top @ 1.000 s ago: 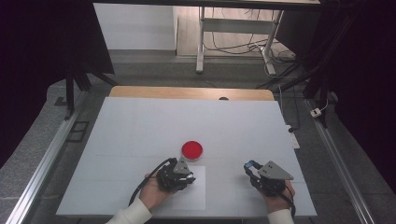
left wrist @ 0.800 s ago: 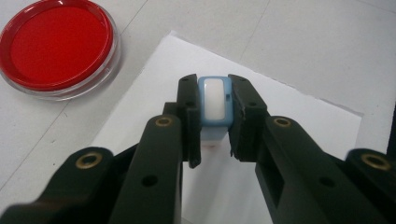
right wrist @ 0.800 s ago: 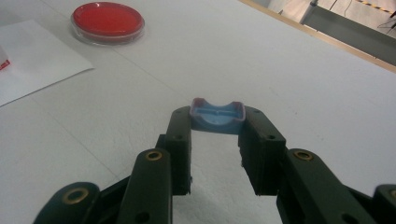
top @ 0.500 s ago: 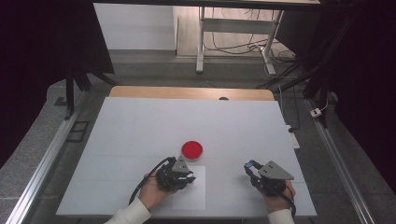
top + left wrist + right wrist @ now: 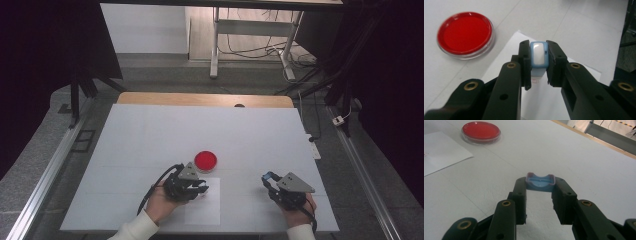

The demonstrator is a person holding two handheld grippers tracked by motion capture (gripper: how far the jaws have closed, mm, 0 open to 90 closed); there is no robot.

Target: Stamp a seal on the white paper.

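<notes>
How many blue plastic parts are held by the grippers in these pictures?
2. The blue stamp body sits clamped in the left gripper over the white paper; the blue cap is clamped in the right gripper.

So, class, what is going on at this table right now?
A person works with two grippers. The left gripper clamps a small blue-and-white stamp upright over a white sheet of paper. The right gripper pinches a blue plastic cap just above the white table. A round red ink pad sits beside the paper.
</notes>
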